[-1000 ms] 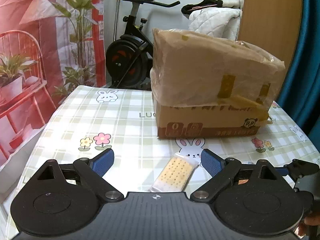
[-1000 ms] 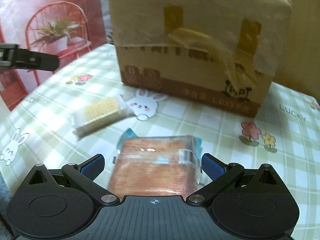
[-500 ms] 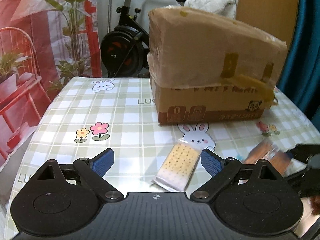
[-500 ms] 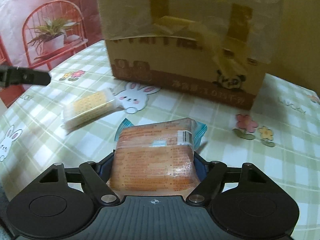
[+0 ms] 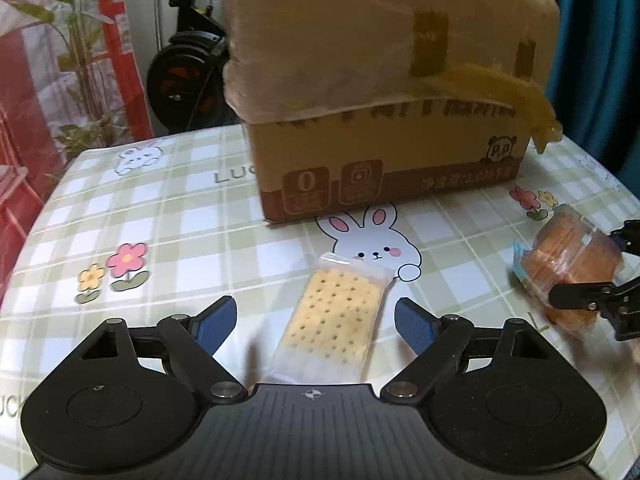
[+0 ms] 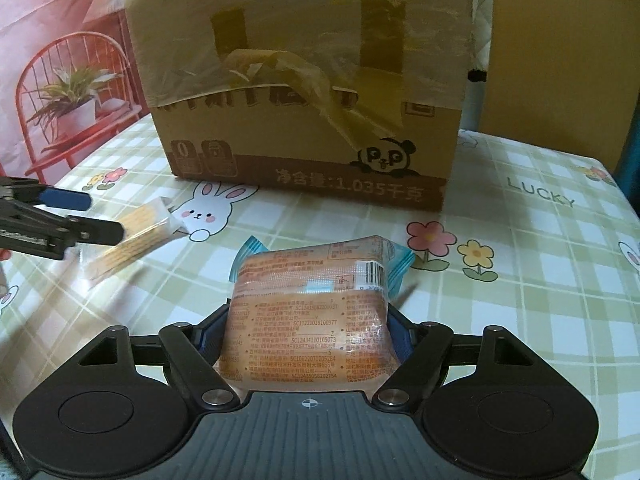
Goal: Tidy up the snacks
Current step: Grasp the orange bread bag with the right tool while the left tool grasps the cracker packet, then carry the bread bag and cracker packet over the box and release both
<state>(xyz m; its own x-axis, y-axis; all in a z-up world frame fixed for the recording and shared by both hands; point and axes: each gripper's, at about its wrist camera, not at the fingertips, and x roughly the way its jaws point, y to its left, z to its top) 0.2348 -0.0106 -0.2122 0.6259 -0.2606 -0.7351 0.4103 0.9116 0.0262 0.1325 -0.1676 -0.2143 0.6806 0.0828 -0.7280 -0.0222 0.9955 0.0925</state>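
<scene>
Cardboard box [image 6: 304, 148] matt; cracker wrapper [image 5: 332, 320] glossy plastic; tablecloth [image 5: 180, 232] smooth.

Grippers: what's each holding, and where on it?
Right gripper: orange snack pack, pinched across its near-end sides. Left gripper: nothing; jaws closing around cracker packet, no contact.

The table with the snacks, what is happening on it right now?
A person works two handheld grippers. The right gripper is shut on an orange snack pack. The left gripper straddles a cracker pack lying on the tablecloth, its jaws closing but not yet touching. A taped cardboard box stands behind.
</scene>
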